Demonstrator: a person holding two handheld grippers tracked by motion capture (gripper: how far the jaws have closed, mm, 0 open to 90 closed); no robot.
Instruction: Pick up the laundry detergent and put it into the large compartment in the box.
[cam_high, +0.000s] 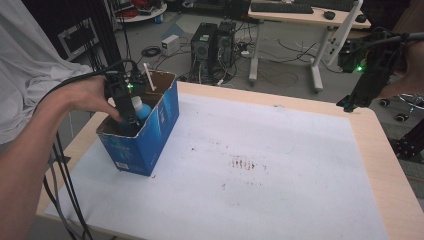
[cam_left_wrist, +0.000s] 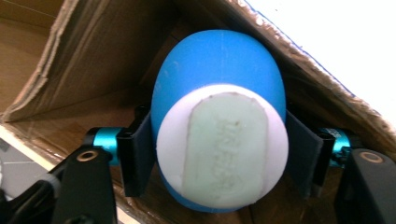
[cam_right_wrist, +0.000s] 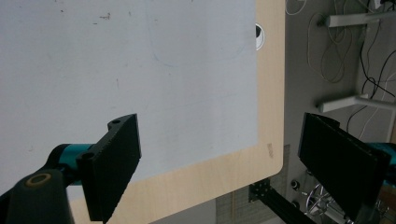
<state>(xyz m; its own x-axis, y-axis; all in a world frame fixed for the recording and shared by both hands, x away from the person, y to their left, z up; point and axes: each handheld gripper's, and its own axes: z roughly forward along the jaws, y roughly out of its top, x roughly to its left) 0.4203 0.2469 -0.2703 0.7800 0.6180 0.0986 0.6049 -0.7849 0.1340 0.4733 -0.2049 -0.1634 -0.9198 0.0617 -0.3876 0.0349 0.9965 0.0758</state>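
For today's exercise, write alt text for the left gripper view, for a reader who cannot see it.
A blue bottle with a white cap sits between the left gripper's two black jaws, inside a brown cardboard box. White table surface shows beyond the box's torn rim.

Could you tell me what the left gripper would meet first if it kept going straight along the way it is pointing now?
The left gripper points down into the blue cardboard box with the blue plastic bottle with a white base between its jaws. Straight on, the bottle would probably reach the box's brown inner wall or floor first; depth is unclear.
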